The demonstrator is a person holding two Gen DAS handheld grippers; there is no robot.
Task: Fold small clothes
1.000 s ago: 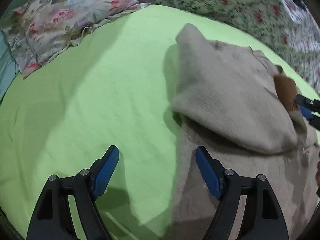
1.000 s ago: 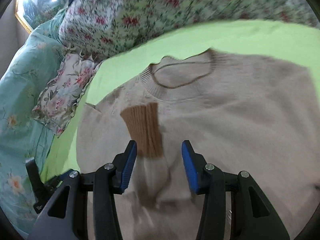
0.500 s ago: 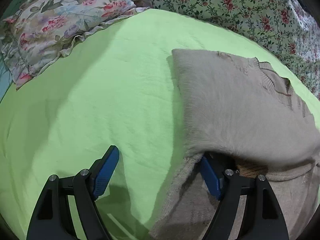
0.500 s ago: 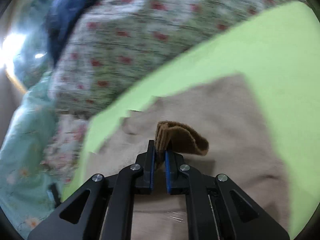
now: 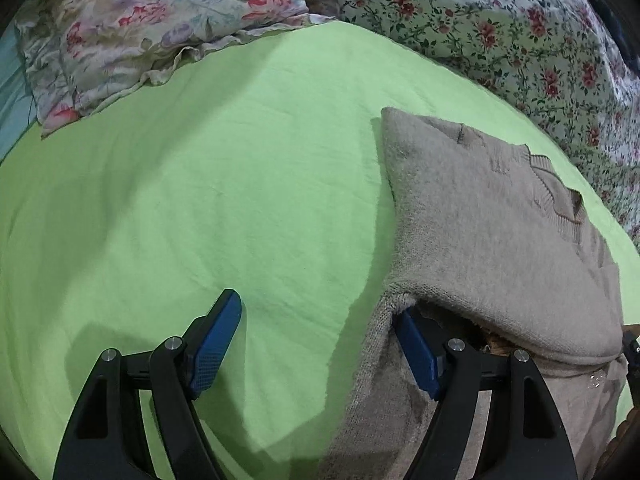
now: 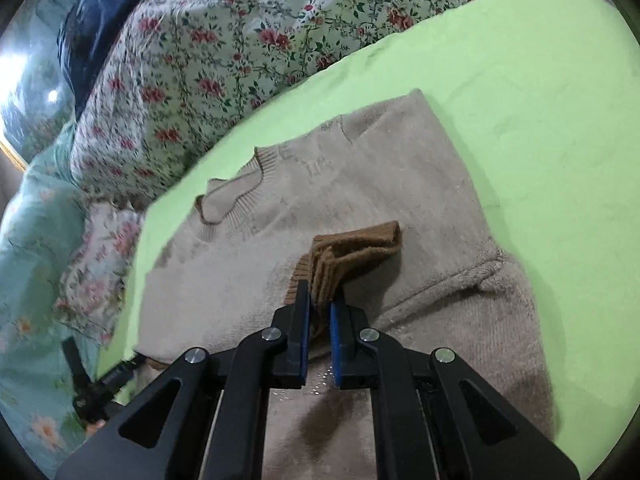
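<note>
A beige knit sweater [image 5: 488, 220] lies on a lime green sheet [image 5: 240, 184], folded over itself, its neckline [image 6: 236, 204] toward the floral bedding. My left gripper [image 5: 320, 344] is open at the sweater's left edge; its right finger [image 5: 416, 356] sits under the folded flap, its left finger over bare sheet. My right gripper [image 6: 319, 308] is shut on the brown ribbed cuff [image 6: 352, 252] of a sleeve and holds it over the sweater's body [image 6: 400, 168]. The left gripper also shows at the lower left of the right wrist view [image 6: 92, 384].
A floral pillow [image 5: 132, 20] lies at the far left. A floral quilt [image 5: 500, 28] runs along the far side, with dark blue cloth [image 6: 96, 12] on it and teal bedding [image 6: 24, 280] beside it. Green sheet [image 6: 540, 100] shows to the right of the sweater.
My right gripper shut on the brown cuff and carried the sleeve across the sweater. The flap now lies flatter over my left gripper's right finger. The left gripper stayed open and hardly moved.
</note>
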